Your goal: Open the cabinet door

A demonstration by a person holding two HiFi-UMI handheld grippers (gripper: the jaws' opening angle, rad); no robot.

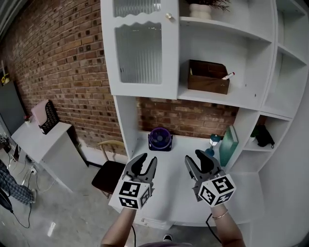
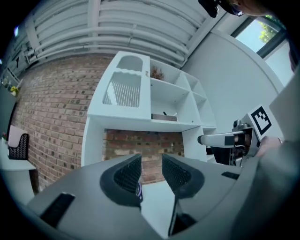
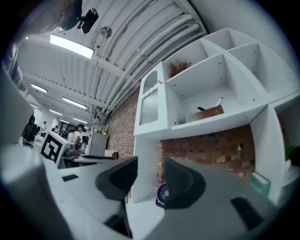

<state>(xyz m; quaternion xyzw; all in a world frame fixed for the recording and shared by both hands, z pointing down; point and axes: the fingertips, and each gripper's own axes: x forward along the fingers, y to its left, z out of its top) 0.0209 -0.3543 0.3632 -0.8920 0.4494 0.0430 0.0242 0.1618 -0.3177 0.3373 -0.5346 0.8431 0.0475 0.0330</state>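
Note:
The white cabinet door (image 1: 141, 50) with ribbed glass panes hangs at the upper left of the shelf unit and looks flush with the frame; its small round knob (image 1: 169, 16) sits near the right edge, high up. Both grippers are held low over the white desk surface (image 1: 169, 193), well below the door. My left gripper (image 1: 145, 164) is open with nothing between its jaws, and so is my right gripper (image 1: 197, 161). The left gripper view has its jaws (image 2: 151, 168) pointing up towards the door (image 2: 124, 89). From the right gripper (image 3: 151, 176), the door (image 3: 149, 105) shows above.
A wooden box (image 1: 208, 76) with a pen stands on the open shelf right of the door, with a plant pot (image 1: 200, 9) above. A purple fan (image 1: 160, 139) and a green book (image 1: 229, 144) stand on the desk. A chair (image 1: 108, 174) and a side table (image 1: 46, 142) are at the left.

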